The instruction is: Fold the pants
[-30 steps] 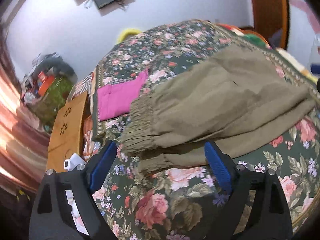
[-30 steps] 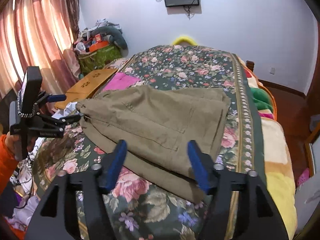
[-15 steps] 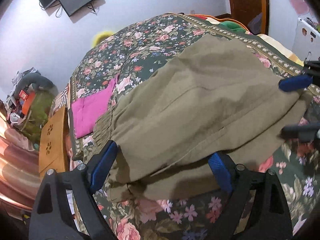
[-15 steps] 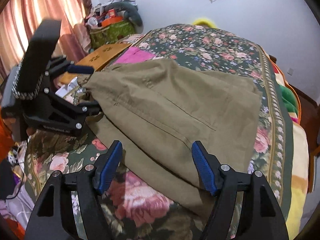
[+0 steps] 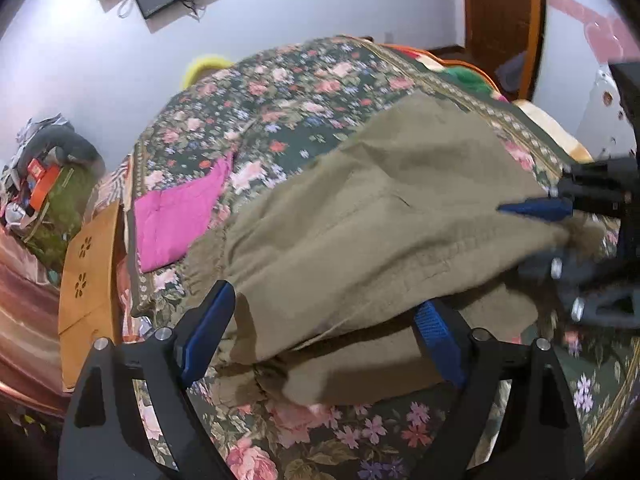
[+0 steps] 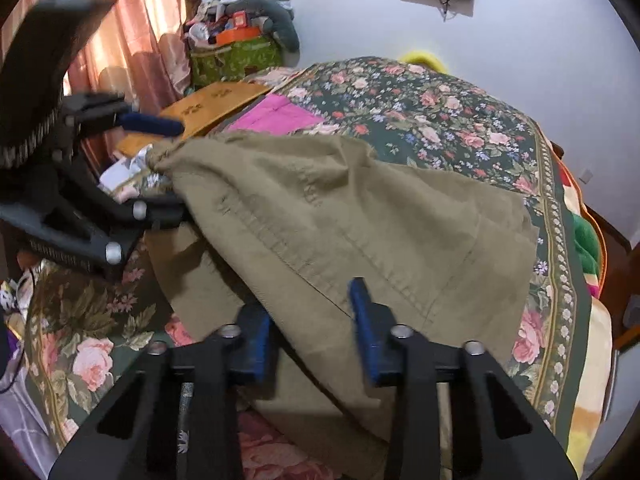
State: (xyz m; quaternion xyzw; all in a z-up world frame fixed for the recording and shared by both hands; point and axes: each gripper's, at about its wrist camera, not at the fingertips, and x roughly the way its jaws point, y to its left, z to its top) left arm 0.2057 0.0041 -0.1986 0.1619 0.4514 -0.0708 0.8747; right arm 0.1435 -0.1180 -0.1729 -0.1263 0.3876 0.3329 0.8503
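- Olive pants (image 5: pixel 384 232) lay on the floral bedspread (image 5: pixel 280 92)
- Left gripper (image 5: pixel 326 332) stood wide around their waistband edge
- Right gripper (image 6: pixel 310 320) stood narrower, straddling their lifted fold

Soft indoor light, curtain (image 6: pixel 132 28) glowing — fisheye-bent edges, dark corners, motion blur.

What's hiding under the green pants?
Under the lifted top layer of the pants lies another layer of them, on the flowery bedspread. Whatever the fabric covers can't be seen.
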